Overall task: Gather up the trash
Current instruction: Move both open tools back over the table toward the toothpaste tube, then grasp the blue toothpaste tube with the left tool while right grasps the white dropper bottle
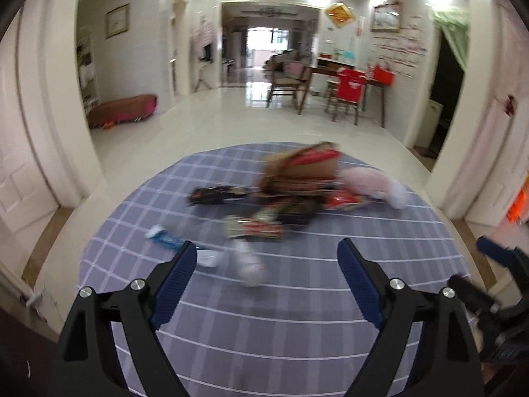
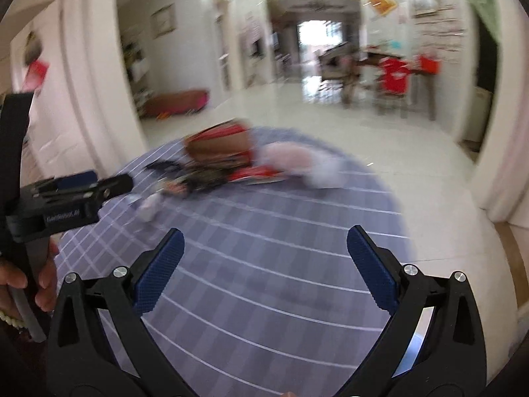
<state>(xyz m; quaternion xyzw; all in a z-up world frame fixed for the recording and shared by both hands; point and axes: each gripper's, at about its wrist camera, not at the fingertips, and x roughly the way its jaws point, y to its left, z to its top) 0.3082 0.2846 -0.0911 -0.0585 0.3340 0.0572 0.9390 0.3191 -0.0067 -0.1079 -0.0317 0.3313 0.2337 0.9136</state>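
Note:
A pile of trash lies on a round table with a blue-grey checked cloth (image 1: 297, 330). It holds a brown paper bag with red trim (image 1: 302, 167), a pink plastic bag (image 1: 373, 183), a red wrapper (image 1: 342, 198), a black wrapper (image 1: 215, 195), a blue-white wrapper (image 1: 165, 236) and crumpled white paper (image 1: 248, 264). My left gripper (image 1: 266, 254) is open and empty, just short of the white paper. My right gripper (image 2: 264, 241) is open and empty over bare cloth (image 2: 264, 281); the pile shows blurred farther off, with the paper bag (image 2: 218, 145). The left gripper also shows in the right wrist view (image 2: 82, 182).
Beyond the table is a glossy white tiled floor (image 1: 215, 115). A wooden dining table with chairs (image 1: 347, 89) stands at the back right. A low brown bench (image 1: 122, 109) is at the back left. White door frames flank the table.

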